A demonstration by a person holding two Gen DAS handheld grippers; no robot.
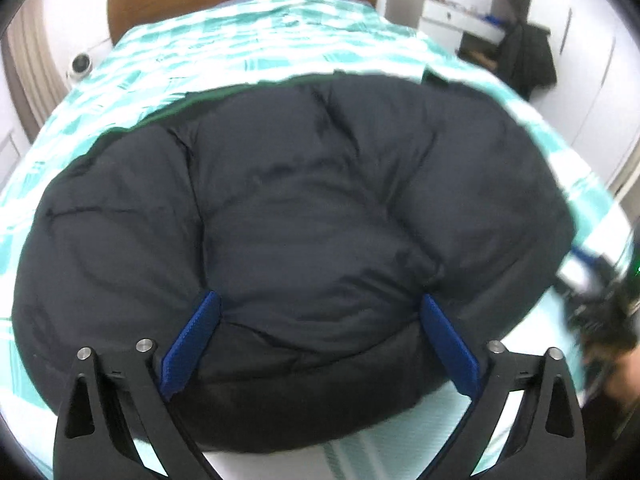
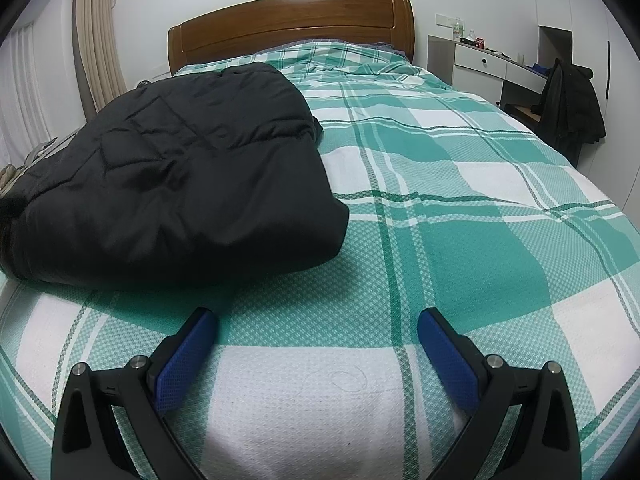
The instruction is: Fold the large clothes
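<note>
The folded dark jacket lies on the bed at ten o'clock from the right tool, both tools spread and empty, the left tool straddling its puffy edge, which could spring apart.

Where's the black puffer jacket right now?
The black puffer jacket lies folded on the checked bedspread, left of the open right gripper and directly under the open left gripper.

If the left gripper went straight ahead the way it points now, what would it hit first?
The black puffer jacket: the open left gripper points right at it, blue pads already beside its near edge, possibly touching; depth is unclear.
</note>
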